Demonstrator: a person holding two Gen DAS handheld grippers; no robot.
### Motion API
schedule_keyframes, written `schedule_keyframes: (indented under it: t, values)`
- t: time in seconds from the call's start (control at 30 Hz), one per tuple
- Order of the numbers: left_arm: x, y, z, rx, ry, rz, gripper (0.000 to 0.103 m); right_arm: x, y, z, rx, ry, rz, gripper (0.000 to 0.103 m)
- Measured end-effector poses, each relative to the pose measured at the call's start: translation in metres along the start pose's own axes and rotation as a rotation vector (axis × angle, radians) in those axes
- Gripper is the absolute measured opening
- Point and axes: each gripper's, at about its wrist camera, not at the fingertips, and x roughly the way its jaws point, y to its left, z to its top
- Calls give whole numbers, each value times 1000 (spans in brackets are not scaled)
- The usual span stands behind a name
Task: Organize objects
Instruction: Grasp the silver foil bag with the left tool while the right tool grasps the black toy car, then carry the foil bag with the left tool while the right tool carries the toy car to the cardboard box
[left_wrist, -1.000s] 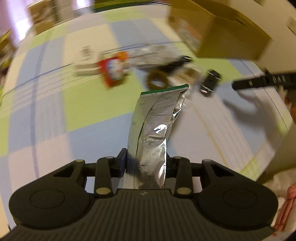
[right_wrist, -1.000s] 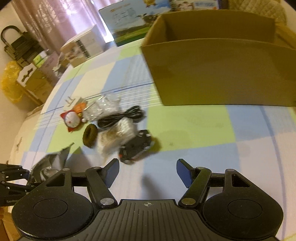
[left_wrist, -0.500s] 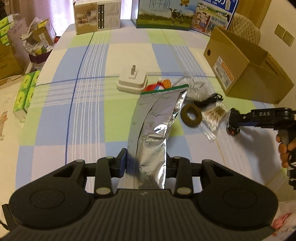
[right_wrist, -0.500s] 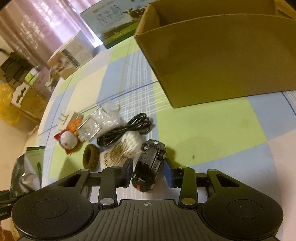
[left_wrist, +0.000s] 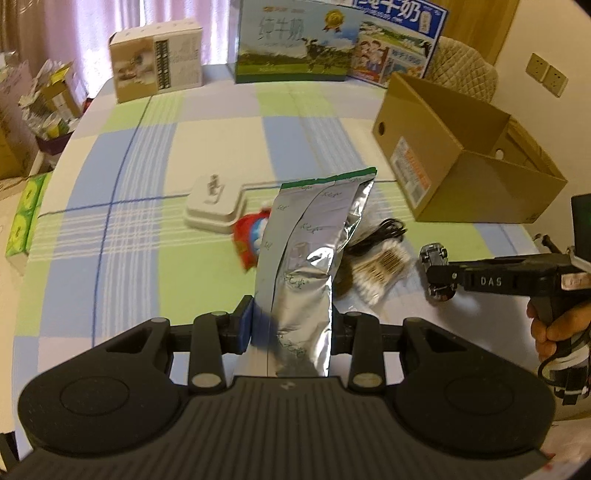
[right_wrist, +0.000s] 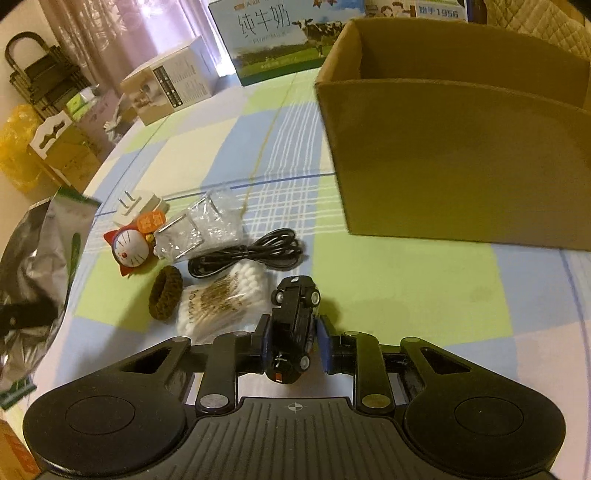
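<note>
Left hand-held gripper is clamping a silver foil pouch; right hand-held gripper, marked "DAS", is pinching a black toy car nr the table's front edge.

"DAS" in pale letters on side of right gripper. "纯牛奶" and smaller "PURE MILK" on green-and-blue milk carton at far table edge. "牛奶" on neighbouring blue carton; "195" readable on it from right wrist view. Print on cardboard box label, silver pouch and white box too small to read.
</note>
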Motion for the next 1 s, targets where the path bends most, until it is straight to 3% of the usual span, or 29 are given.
schedule_keyframes:
  t: [1.0]
  values:
    - [41, -190, 116, 131, -146, -143, 32, -148, -136, 56, -6, -217, 47, 22]
